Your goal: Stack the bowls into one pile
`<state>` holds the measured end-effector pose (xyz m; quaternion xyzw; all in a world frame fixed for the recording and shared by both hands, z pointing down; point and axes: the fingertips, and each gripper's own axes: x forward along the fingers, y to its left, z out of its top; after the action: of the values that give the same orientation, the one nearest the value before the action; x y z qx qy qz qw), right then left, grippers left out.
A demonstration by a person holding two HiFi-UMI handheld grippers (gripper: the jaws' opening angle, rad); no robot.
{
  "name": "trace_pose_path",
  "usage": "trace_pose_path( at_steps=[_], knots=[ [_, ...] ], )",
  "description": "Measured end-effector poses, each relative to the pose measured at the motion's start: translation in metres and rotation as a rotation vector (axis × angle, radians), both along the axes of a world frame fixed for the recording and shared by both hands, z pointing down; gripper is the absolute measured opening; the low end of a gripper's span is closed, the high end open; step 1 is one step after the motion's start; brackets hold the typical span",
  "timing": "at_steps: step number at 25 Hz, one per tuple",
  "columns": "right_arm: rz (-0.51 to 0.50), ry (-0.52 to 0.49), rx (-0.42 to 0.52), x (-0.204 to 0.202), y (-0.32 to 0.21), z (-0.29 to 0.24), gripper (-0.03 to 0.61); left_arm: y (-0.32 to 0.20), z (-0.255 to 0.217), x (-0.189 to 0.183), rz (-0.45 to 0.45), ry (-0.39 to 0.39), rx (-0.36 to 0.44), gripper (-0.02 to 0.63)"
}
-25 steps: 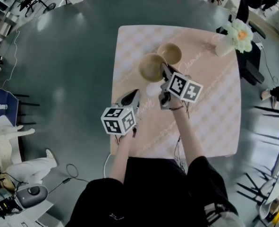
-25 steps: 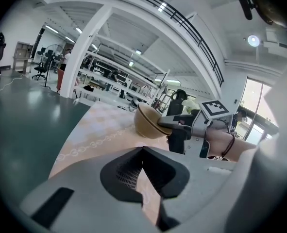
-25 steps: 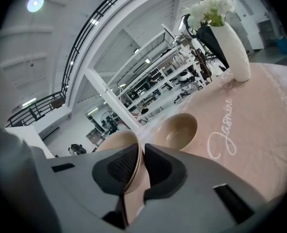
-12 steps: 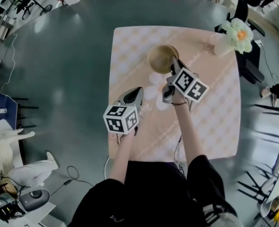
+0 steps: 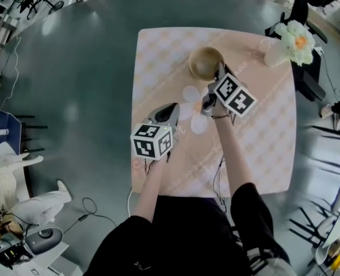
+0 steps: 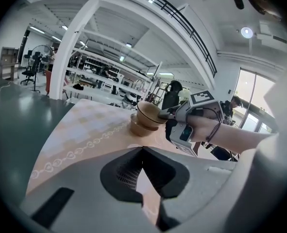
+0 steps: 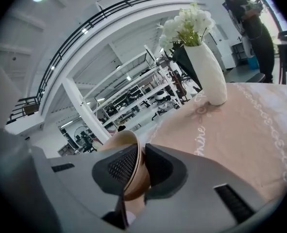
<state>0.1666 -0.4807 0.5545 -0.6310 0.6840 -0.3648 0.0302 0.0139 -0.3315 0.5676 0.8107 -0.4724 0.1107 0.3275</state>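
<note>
Head view: upper bowl [image 5: 206,62], beside its mate a second ago, now covers it. The right gripper [image 5: 220,72] is at its near rim and the vase [image 5: 276,53] is well apart. Left gripper view: upper bowl sits in or just above lower bowl [image 6: 139,129], undetermined; left gripper [image 6: 143,148] clenched, empty, bare cloth [image 6: 85,130] ahead. Right gripper view: jaws grasp the bowl wall and have just eased slightly open, so release looks due.
</note>
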Motion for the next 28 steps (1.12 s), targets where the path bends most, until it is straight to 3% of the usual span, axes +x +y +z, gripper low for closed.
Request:
trace_pose_path(
  at_steps=[11,22,24,28],
  knots=[
    [-0.073,0.111,-0.045,-0.006,-0.012,0.018,0.040,-0.004,0.009,-0.001,-0.009,-0.002,-0.025,-0.003],
    [-0.172,0.275,-0.023,-0.016,-0.016,0.017,0.042,-0.005,0.008,-0.005,-0.016,0.013,-0.034,-0.003],
    [-0.188,0.298,-0.023,-0.017,-0.016,0.019,0.097,-0.005,0.007,-0.006,-0.016,0.013,-0.032,-0.003],
    [-0.178,0.334,-0.026,-0.012,-0.011,0.021,0.126,-0.004,0.003,-0.006,-0.013,0.017,-0.022,-0.003]
  ],
)
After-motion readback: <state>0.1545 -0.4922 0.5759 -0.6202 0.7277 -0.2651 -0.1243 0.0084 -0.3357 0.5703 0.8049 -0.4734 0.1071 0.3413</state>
